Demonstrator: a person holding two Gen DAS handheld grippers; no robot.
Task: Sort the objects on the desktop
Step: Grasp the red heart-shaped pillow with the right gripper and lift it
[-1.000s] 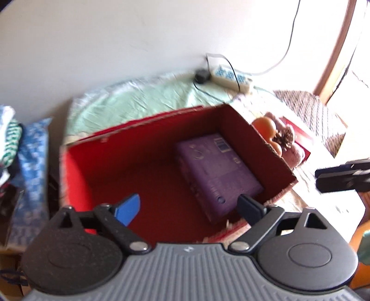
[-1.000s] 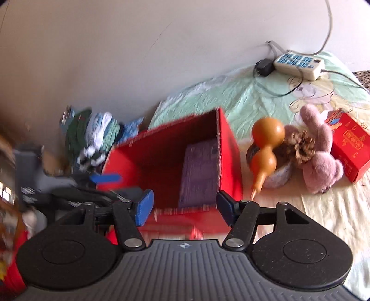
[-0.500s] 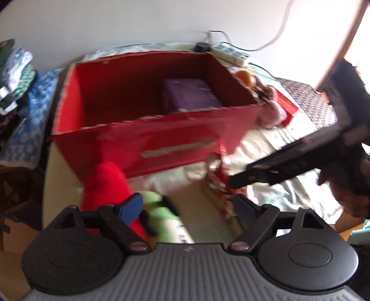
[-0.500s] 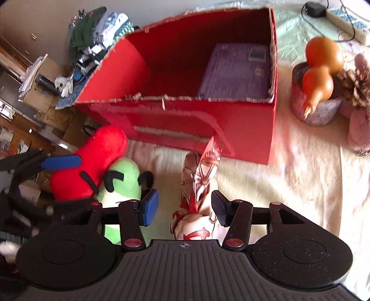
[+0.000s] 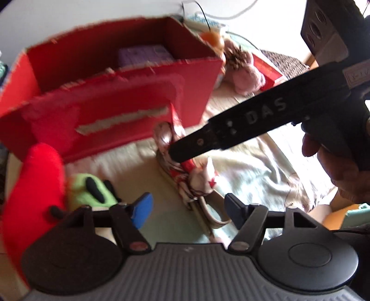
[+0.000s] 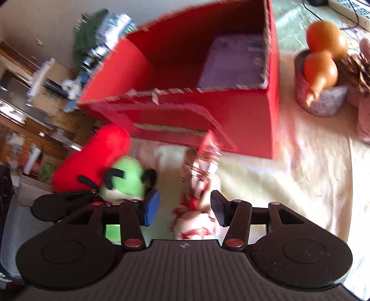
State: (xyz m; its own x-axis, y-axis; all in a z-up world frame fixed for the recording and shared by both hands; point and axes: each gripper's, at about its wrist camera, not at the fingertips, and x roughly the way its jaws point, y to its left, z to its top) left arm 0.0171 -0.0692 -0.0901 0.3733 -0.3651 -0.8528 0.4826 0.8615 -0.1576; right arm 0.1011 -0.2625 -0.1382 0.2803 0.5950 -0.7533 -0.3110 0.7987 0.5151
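A red-and-white toy figure (image 6: pixel 198 215) lies on the cloth in front of a red cardboard box (image 6: pixel 208 115). My right gripper (image 6: pixel 185 208) straddles the figure, and its pads stand clear of it on both sides. One of its fingers (image 5: pixel 208 139) crosses over the figure (image 5: pixel 196 183) in the left wrist view. My left gripper (image 5: pixel 188 208) hovers just short of the figure with its jaws closing; only a beige loop lies between them. A red-and-green plush toy (image 5: pixel 92 187) lies to the left. A purple packet (image 6: pixel 231 62) sits inside the box.
Right of the box stand a tin (image 6: pixel 323 101) holding an orange gourd (image 6: pixel 323 58), a pinecone (image 6: pixel 358 71), a pink plush rabbit (image 5: pixel 247 76) and a flat red box (image 5: pixel 268 69). A power strip (image 6: pixel 346 9) lies at the back. Piled clothes (image 6: pixel 99 30) are at the far left.
Both grippers have come down from over the box to the cloth in front of it. The left jaws have narrowed. The right gripper now straddles the figure.
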